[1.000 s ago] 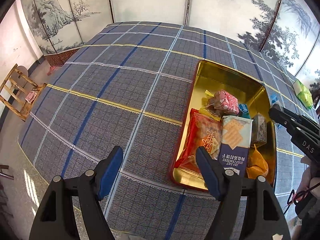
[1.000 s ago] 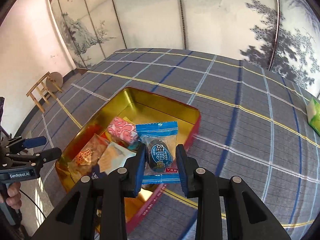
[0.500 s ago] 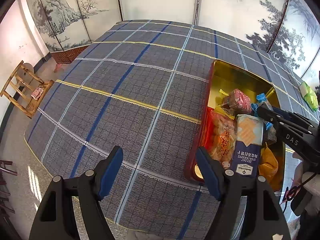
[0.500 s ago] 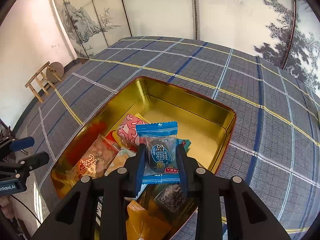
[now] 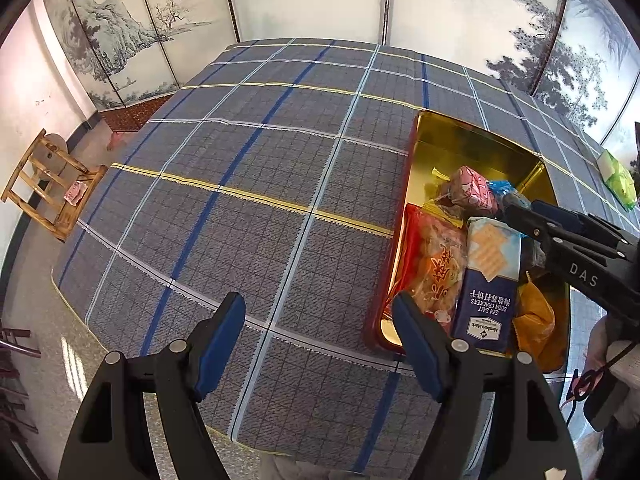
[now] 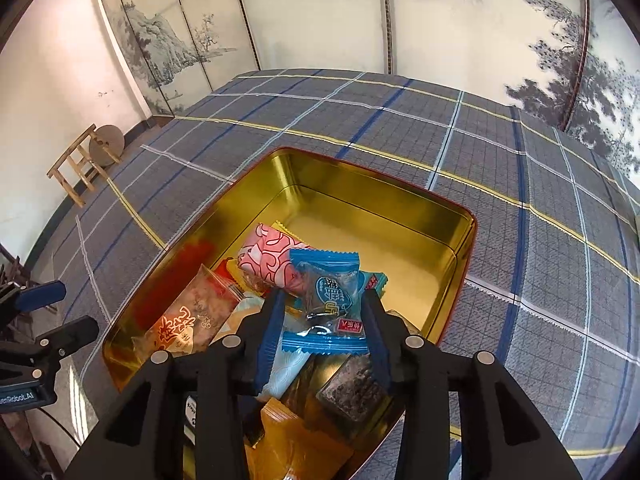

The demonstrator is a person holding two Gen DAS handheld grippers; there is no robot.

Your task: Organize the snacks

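Plaid desk (image 6: 500, 160) carries my gold tin (image 6: 460, 248). My right tool (image 6: 324, 316) is opening, blue candy (image 6: 328, 300) loose between its jaws over the tin; I should release fully, then lift straight.

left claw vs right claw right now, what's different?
The left claw stands wide open with nothing between its fingers, over bare tablecloth beside the gold tin. The right claw is over the tin, its jaws opening around the blue candy wrapper, narrower than the left's. Both have black frames, blue pads, and point downward.
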